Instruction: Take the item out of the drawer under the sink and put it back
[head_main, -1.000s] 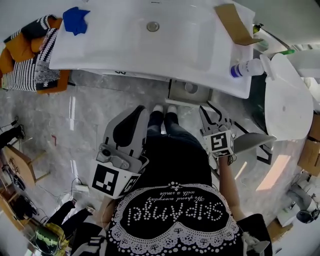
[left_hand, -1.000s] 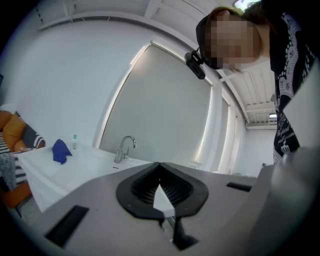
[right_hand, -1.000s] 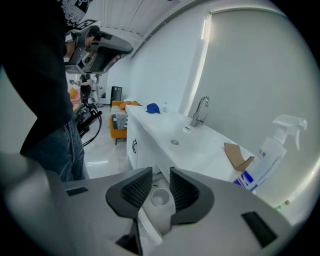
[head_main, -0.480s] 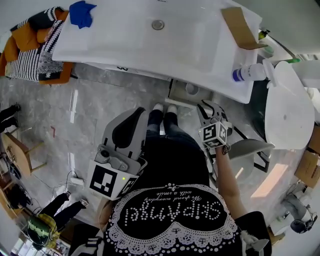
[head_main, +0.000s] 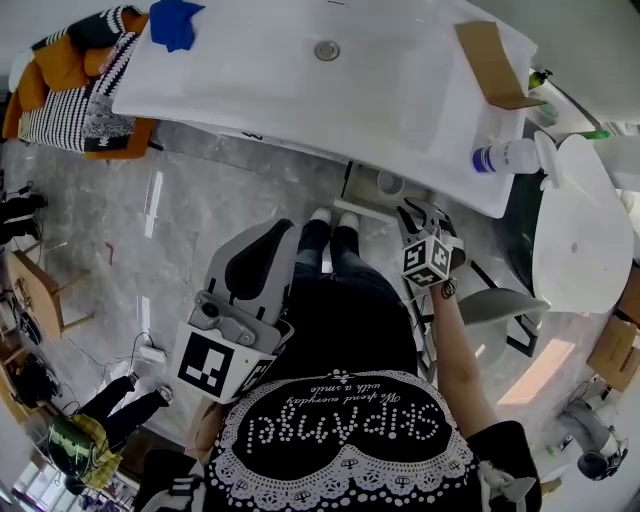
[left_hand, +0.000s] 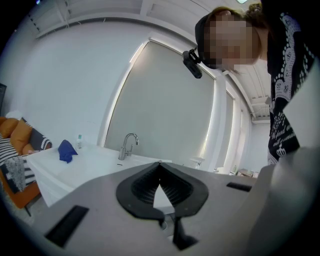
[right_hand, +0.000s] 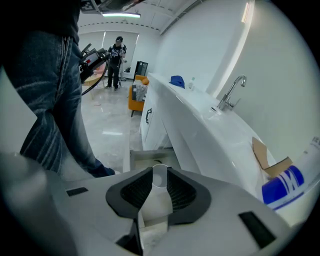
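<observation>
The drawer (head_main: 378, 185) under the white sink counter (head_main: 300, 90) stands pulled out, with a round grey shape inside it. My right gripper (head_main: 420, 213) hovers just in front of that drawer, beside my right leg. In the right gripper view a white cup-like item (right_hand: 159, 192) sits upright between the black pads (right_hand: 134, 192), which press on its sides, and the drawer (right_hand: 150, 156) lies just beyond the jaw tips. My left gripper (head_main: 272, 238) is held close to my body and away from the drawer. Its jaw tips (left_hand: 160, 166) touch with nothing between them.
On the counter lie a blue cloth (head_main: 175, 22), a folded cardboard piece (head_main: 492, 62) and a white bottle with a blue label (head_main: 505, 157). A white toilet (head_main: 580, 230) stands at the right, an orange sofa with striped cushions (head_main: 70, 100) at the left. A person (right_hand: 116, 60) stands far off.
My right gripper has moved a little forward toward the open drawer, still holding the white item. The left gripper has stayed where it was.
</observation>
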